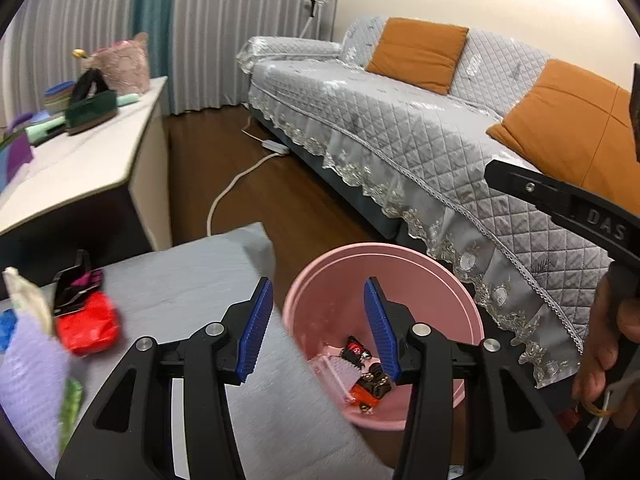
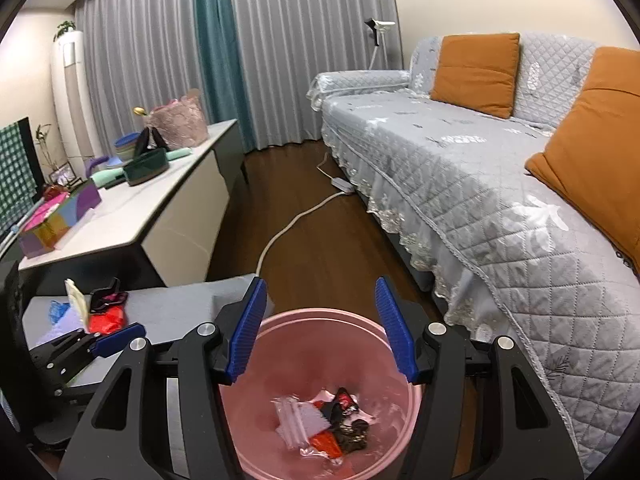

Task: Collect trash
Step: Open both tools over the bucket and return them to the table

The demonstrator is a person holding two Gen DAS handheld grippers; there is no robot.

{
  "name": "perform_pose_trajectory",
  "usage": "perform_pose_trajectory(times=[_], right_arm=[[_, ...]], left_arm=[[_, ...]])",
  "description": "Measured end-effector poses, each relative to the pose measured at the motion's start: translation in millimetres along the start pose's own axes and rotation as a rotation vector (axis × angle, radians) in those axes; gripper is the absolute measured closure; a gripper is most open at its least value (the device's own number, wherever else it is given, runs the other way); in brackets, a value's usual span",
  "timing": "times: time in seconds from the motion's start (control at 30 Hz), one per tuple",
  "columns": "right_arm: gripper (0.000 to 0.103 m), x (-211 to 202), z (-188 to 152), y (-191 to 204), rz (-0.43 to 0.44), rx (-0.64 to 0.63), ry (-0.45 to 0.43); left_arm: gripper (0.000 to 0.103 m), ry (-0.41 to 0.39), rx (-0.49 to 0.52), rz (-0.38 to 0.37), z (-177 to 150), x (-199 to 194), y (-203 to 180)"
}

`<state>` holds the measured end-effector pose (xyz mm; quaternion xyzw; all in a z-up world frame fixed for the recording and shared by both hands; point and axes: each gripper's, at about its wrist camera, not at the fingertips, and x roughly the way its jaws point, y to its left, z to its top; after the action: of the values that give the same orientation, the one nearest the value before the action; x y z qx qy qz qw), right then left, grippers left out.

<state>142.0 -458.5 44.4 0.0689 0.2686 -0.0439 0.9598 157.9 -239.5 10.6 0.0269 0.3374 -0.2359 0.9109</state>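
Note:
A pink bin (image 1: 320, 304) stands on the floor beside a low grey table (image 1: 180, 280), with several wrappers (image 1: 364, 376) lying at its bottom. My left gripper (image 1: 318, 292) hangs open over the bin's near rim and the table's edge, with nothing between its blue pads. On the table to its left lie a red wrapper (image 1: 90, 326), a black packet (image 1: 74, 284) and a lilac wrapper (image 1: 32, 368). In the right wrist view my right gripper (image 2: 320, 292) is open and empty straight above the bin (image 2: 320, 312) and its wrappers (image 2: 332, 412).
A grey quilted sofa (image 2: 480, 184) with orange cushions (image 2: 476, 74) runs along the right. A white cabinet (image 2: 160, 216) holding bags and boxes stands on the left. A white power cord (image 2: 288, 228) lies on the wooden floor between them.

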Motion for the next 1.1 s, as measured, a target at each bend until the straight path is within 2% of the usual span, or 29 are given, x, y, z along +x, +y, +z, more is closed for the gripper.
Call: perform_pose_trajectory(times=[0.37,0.63,0.77,0.97,1.1], right_arm=[[0.045,-21.1,3.8,63.5,0.113,-0.053,-0.061],[0.045,-12.1,-0.9,116.0,0.238,-0.079,-0.063],[0.045,7.2,-8.5,141.8,0.292,-0.088,-0.025],[0.045,39.1,-19.7,174.9,0.345,-0.102,0.030],[0.045,61.8,-28.8,200.3,0.368,-0.127,0.070]], left_arm=[[0.057,-0.062,-0.043,0.129,-18.8,-93.2,66.2],[0.057,-0.128,-0.134,0.290,-36.5,-154.6,147.0],[0.057,-0.125,-0.197,0.363,-58.5,-158.7,181.9],[0.057,-0.093,-0.242,0.393,-73.4,-144.2,214.9],[0.057,-0.063,-0.310,0.392,-85.5,-129.3,238.2]])
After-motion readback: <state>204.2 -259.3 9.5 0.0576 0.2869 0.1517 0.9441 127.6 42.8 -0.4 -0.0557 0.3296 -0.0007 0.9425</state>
